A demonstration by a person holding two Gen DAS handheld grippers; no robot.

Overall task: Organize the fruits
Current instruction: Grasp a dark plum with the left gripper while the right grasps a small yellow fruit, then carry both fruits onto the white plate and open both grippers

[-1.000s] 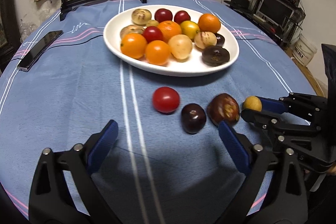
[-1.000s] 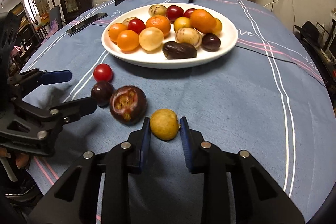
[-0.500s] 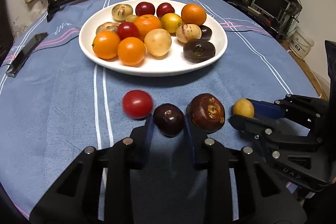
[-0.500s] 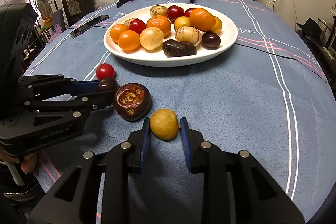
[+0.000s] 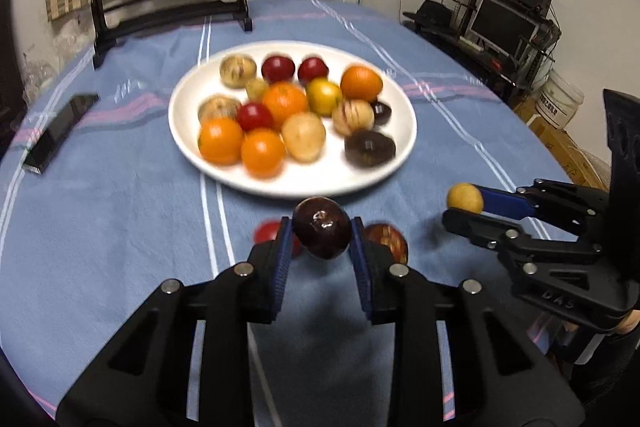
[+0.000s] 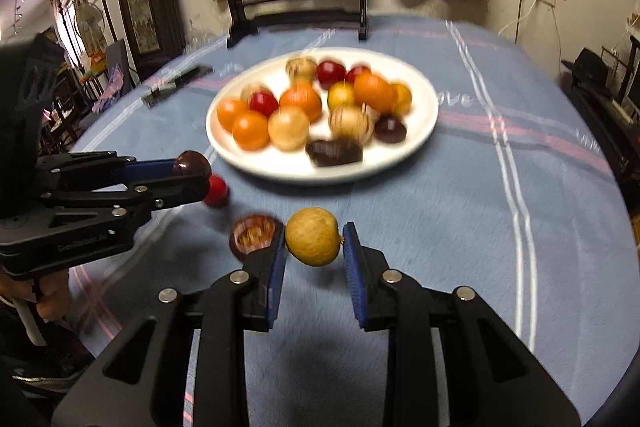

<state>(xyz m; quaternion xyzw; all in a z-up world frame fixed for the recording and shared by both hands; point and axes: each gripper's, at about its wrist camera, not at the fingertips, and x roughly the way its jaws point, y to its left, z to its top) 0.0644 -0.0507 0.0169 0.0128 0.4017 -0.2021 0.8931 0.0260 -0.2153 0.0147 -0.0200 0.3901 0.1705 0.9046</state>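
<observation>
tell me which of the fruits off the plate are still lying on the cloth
Two: the red tomato-like fruit and the brown-red fruit with the patterned top. The dark plum is gripped in the left tongs; the yellow fruit is gripped in the right tongs.

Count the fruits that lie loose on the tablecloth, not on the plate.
2: a red fruit and a dark brown fruit, both lying left of the right gripper.

The right hand-held gripper (image 5: 464, 207) is showing raised letters "DAS" on its black body in the left wrist view. The blue tablecloth (image 6: 460, 99) is bearing pale script ending in "ve" beside the plate (image 6: 428, 115). Lettering on the left hand-held gripper (image 6: 196, 173) is staying too blurred to read.
</observation>
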